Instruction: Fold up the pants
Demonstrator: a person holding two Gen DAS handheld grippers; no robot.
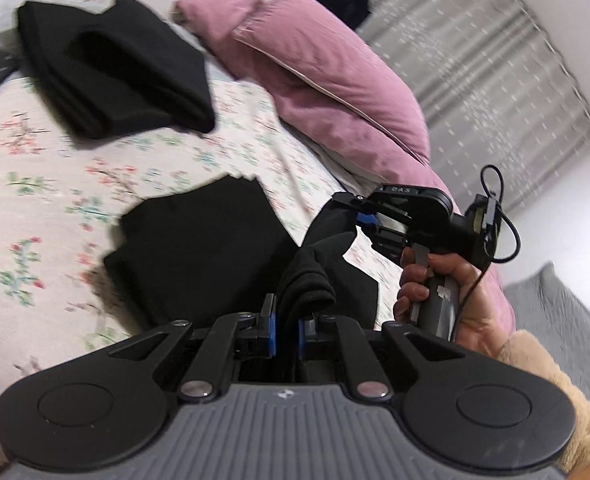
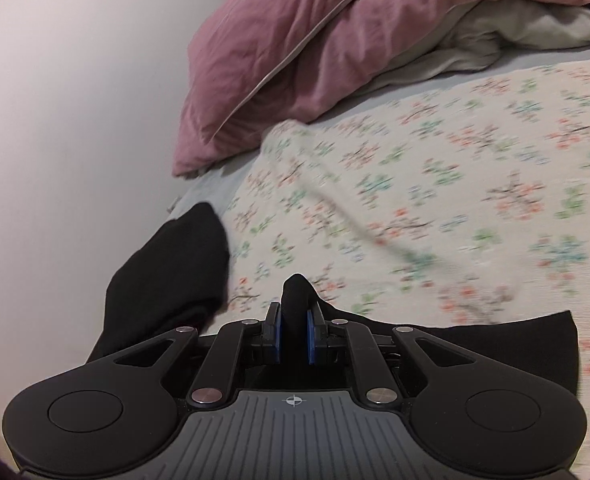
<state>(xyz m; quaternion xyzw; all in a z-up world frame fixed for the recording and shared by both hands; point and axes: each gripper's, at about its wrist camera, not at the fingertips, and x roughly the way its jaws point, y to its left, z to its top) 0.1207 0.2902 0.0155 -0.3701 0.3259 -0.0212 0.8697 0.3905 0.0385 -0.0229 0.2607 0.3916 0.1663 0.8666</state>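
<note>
The black pants (image 1: 199, 240) lie partly bunched on the floral bedsheet (image 1: 55, 184). My left gripper (image 1: 287, 316) is shut on a thick fold of the pants, which bulges up between the blue pads. To the right, a hand (image 1: 435, 292) holds my right gripper (image 1: 359, 216), which pinches another part of the same pants. In the right wrist view, my right gripper (image 2: 293, 316) is shut on a rolled edge of the black pants (image 2: 175, 272). The cloth hangs off to its left and spreads out flat to its right.
A second folded black garment (image 1: 115, 68) rests further back on the bed. A pink pillow (image 1: 335, 80) and quilt (image 2: 295, 40) lie along the bed's far side. A grey curtain (image 1: 475, 60) and a white wall (image 2: 55, 120) border the bed.
</note>
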